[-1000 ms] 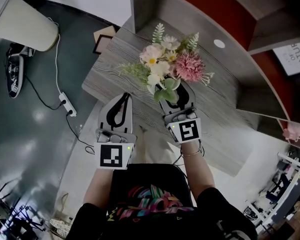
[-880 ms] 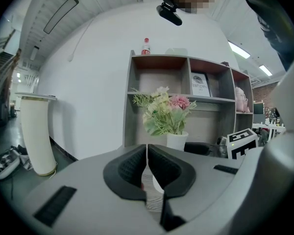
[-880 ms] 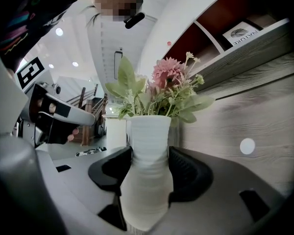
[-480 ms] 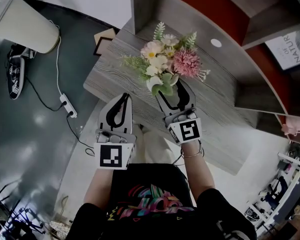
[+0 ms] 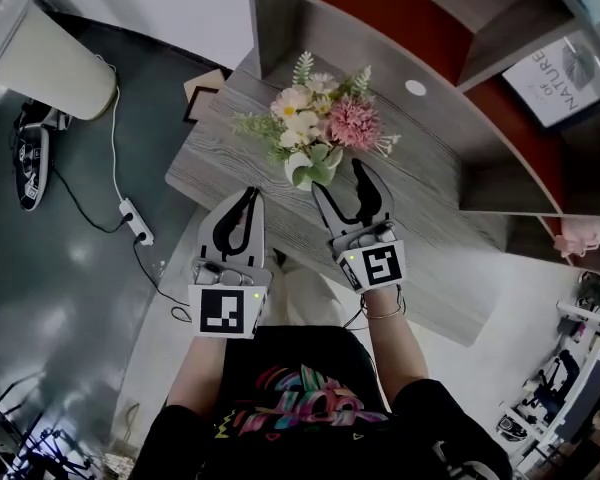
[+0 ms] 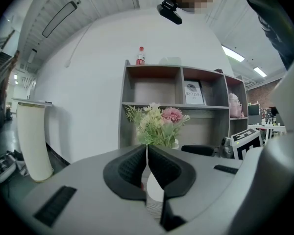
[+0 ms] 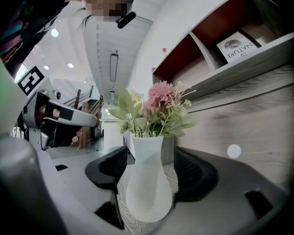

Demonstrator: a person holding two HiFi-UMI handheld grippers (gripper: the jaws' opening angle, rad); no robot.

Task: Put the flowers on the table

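Observation:
The flowers (image 5: 315, 133), pink and cream blooms with green leaves, stand in a white vase (image 5: 302, 171) upright on the grey wooden table (image 5: 430, 228). My right gripper (image 5: 338, 176) is open just behind the vase. In the right gripper view the vase (image 7: 144, 180) stands between the wide-spread black pads (image 7: 198, 173) with a gap on each side, so nothing presses on it. My left gripper (image 5: 248, 196) hangs shut and empty at the table's near edge, left of the vase. In the left gripper view the flowers (image 6: 159, 124) show beyond its closed tips (image 6: 147, 153).
A grey and red shelf unit (image 5: 400, 28) rises behind the table, with a framed print (image 5: 560, 68) in it and a red bottle (image 6: 140, 56) on top. A small picture frame (image 5: 202, 93) lies at the table's far left corner. A power strip (image 5: 132, 210) and a white cylinder (image 5: 50, 58) are on the floor to the left.
The right gripper's jaws have spread off the vase and drawn back a little toward me. The vase now stands free on the table. The left gripper has stayed put.

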